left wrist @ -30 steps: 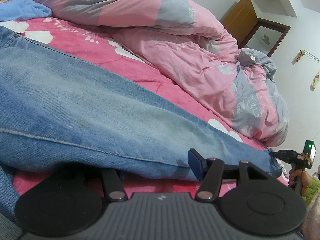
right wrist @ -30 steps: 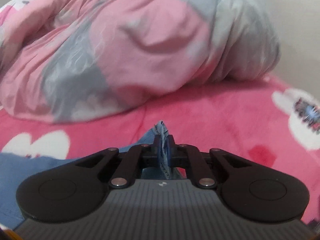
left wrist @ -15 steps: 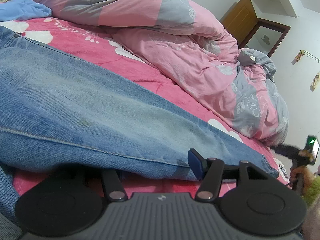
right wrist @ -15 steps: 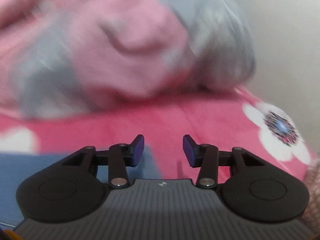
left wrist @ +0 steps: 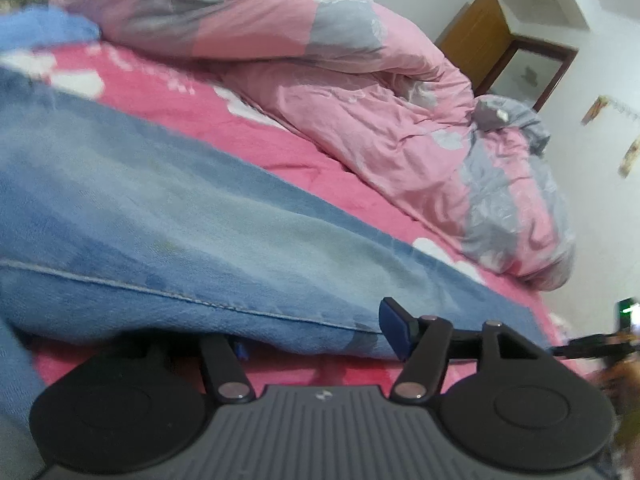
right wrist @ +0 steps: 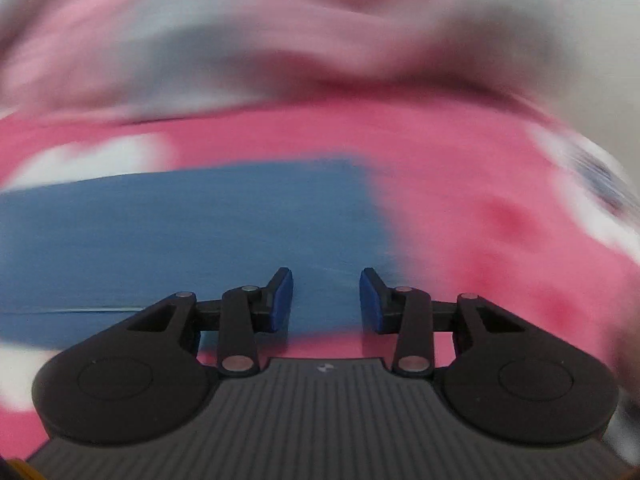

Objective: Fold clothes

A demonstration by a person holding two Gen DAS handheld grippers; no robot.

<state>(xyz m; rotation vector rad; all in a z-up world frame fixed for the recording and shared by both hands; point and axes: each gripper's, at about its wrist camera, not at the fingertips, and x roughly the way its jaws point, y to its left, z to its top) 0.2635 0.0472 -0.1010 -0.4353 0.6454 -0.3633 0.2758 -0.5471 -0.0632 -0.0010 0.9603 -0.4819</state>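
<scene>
we are looking along the left tool (left wrist: pixel 320 332), and the jeans (left wrist: pixel 168 236) are lying stretched across the bed (left wrist: pixel 304 160), one long leg running from the near left toward the far right over the hot pink sheet with its white flowers. the folded edge of the denim is draping over the tool's left finger, which is mostly hidden under the cloth, while the blue pad (left wrist: pixel 394 330) on the other finger is standing just beside the hem. the fingers are opening, spread wide with the denim edge between them, and we cannot tell for sure whether the pads are pressing the cloth. behind the jeans a rumpled pink and grey quilt (left wrist: pixel 400 120) is piling up along the far side of the bed, and a light blue garment (left wrist: pixel 44 28) is sitting at the far left. beyond the bed a wooden cabinet (left wrist: pixel 476 36) is standing against the white wall. at the right edge of this view the right tool (right wrist: pixel 326 300) is showing only as a dark shape with a green light. from its own camera everything is smearing with motion blur, but we are seeing its two blue pads standing apart and closing, with nothing between them, hovering over the end of the jeans leg where the blue denim is meeting the pink sheet.
</scene>
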